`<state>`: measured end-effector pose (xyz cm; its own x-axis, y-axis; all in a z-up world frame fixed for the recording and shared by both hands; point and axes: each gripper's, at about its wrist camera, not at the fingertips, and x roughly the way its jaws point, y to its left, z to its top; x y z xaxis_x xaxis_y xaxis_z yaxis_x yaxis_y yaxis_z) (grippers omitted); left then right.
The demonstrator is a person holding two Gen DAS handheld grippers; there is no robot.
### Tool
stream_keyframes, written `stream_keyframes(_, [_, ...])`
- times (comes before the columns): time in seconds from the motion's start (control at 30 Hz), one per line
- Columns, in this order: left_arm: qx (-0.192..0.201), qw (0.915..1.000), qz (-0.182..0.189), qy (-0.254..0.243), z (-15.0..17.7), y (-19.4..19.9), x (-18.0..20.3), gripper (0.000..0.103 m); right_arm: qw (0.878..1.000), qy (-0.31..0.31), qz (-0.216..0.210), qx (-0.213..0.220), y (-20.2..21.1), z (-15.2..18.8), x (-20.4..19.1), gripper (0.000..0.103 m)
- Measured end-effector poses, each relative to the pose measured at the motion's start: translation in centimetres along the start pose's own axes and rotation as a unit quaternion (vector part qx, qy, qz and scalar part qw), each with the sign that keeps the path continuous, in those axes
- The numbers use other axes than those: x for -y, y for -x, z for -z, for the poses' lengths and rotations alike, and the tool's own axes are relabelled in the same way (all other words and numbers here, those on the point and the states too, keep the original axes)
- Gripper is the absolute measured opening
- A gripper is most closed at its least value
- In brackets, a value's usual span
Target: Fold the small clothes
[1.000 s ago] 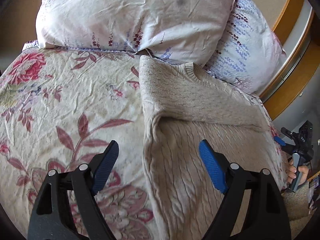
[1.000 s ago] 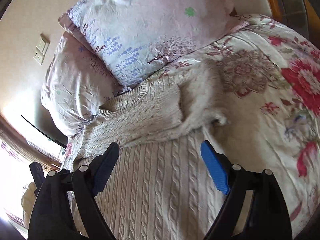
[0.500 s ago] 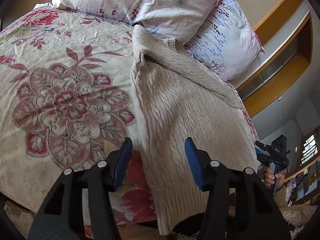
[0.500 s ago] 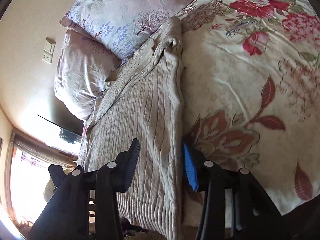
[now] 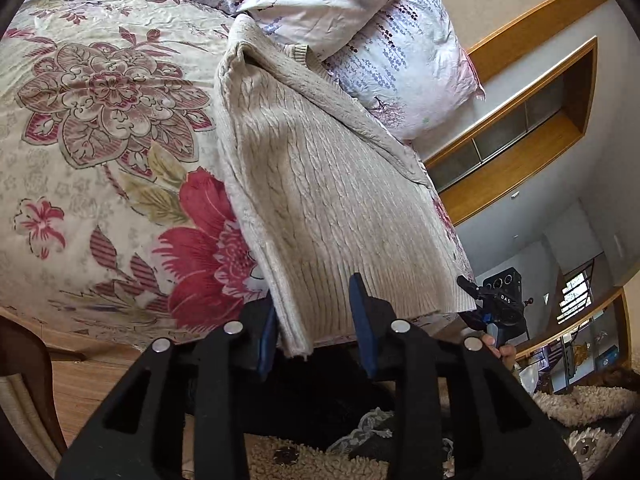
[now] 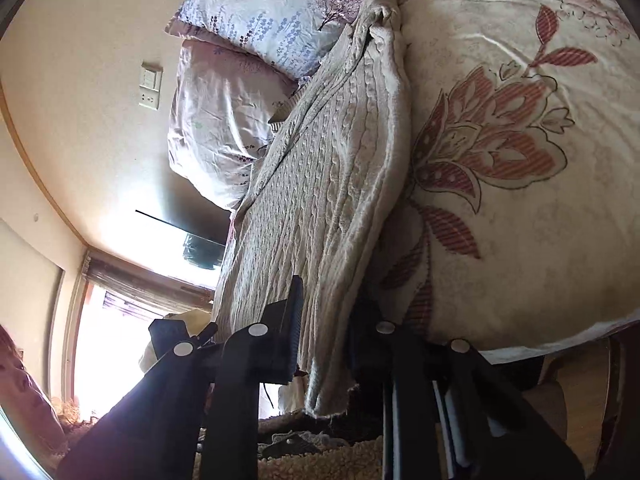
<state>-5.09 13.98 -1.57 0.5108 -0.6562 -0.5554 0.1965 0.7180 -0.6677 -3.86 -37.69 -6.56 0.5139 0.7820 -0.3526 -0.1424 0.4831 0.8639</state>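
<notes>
Your left hand-held gripper point(image 5: 314, 322) has just been closing around the near left hem corner of the cable-knit sweater point(image 5: 320, 184); its blue pads look not quite tight on it. Your right hand-held gripper point(image 6: 326, 330) has also been closing and seems clamped on the other hem corner (the far pad is in shadow). The sweater lies on the floral bedspread point(image 5: 100, 128), its neck towards the pillows point(image 5: 392, 40).

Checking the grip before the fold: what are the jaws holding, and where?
Both pairs have just been closing on the sweater's bottom hem, one corner each. The right gripper pinches it; the left gripper's pinch cannot be confirmed.
</notes>
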Motion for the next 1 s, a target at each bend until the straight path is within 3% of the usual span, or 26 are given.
stream_keyframes(0.1, [-0.002, 0.9998, -0.020, 0.002, -0.9, -0.5, 0.1, 0.009, 1.000, 0.015, 0.007, 0.008, 0.0, 0.1, -0.3, 0.009])
stream_keyframes(0.13, [0.000, 0.9997, -0.024, 0.001, -1.3, -0.6, 0.2, 0.008, 1.000, 0.022, 0.007, 0.015, 0.2, 0.0, -0.5, 0.008])
stream_keyframes(0.37, [0.051, 0.9972, -0.038, -0.039, -6.0, 0.4, 2.1, 0.007, 0.994, 0.072, -0.020, 0.082, 0.8, -3.1, -3.7, 0.008])
stream_keyframes(0.57, [0.104, 0.9923, -0.050, -0.046, -12.3, 0.1, 3.0, 0.007, 0.986, 0.102, -0.026, 0.132, 0.0, -8.6, -6.2, 0.008])
stream_keyframes(0.73, [0.136, 0.9884, -0.059, -0.034, -18.3, -1.8, 2.8, 0.007, 0.981, 0.104, -0.003, 0.164, -1.9, -13.9, -7.2, 0.008])
stream_keyframes(1.0, [0.112, 0.9905, -0.080, -0.004, -23.8, -7.3, 0.2, 0.007, 0.986, 0.051, 0.035, 0.156, -6.1, -19.3, -5.0, 0.008])
